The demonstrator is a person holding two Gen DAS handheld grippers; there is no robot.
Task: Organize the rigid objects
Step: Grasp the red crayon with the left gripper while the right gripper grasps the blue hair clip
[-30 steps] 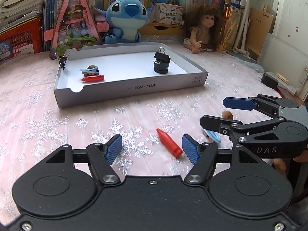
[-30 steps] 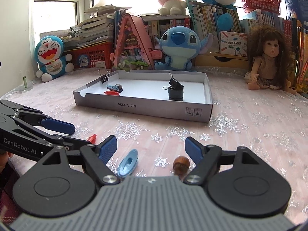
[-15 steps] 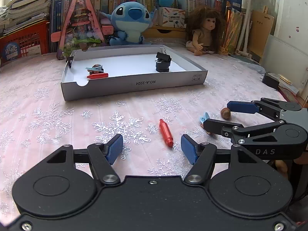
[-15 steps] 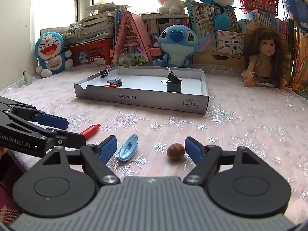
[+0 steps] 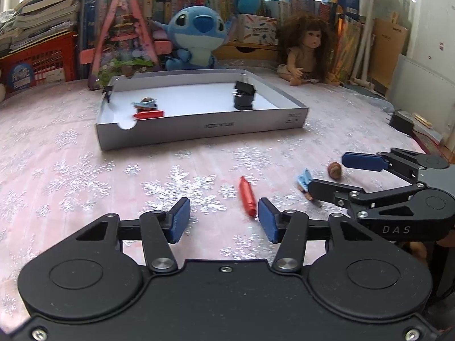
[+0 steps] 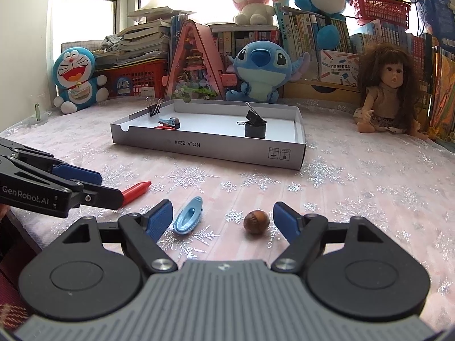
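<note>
task midway: white cardboard tray [image 5: 199,130] ahead holds several items; red plastic crayon [image 5: 246,200] between my closing left gripper [image 5: 221,221] jaws, ungrasped; right gripper [image 6: 223,218] spread, empty.

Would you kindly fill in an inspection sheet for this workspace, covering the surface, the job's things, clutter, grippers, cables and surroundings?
Surface: pink snowflake tablecloth, flat.
Job's things: white tray holds a red crayon, a blue clip, a nut, a black pot with a binder clip; another binder clip sits on its far left rim. Loose on the cloth: red crayon, blue hair clip, acorn.
Clutter: small black box at the table's right edge.
Grippers: left gripper closing, the loose crayon just ahead of its right pad, not clamped; right gripper open, clip and acorn between its fingers.
Cables: thin lead beside the black box.
Surroundings: plush toys, doll, books, red baskets.
</note>
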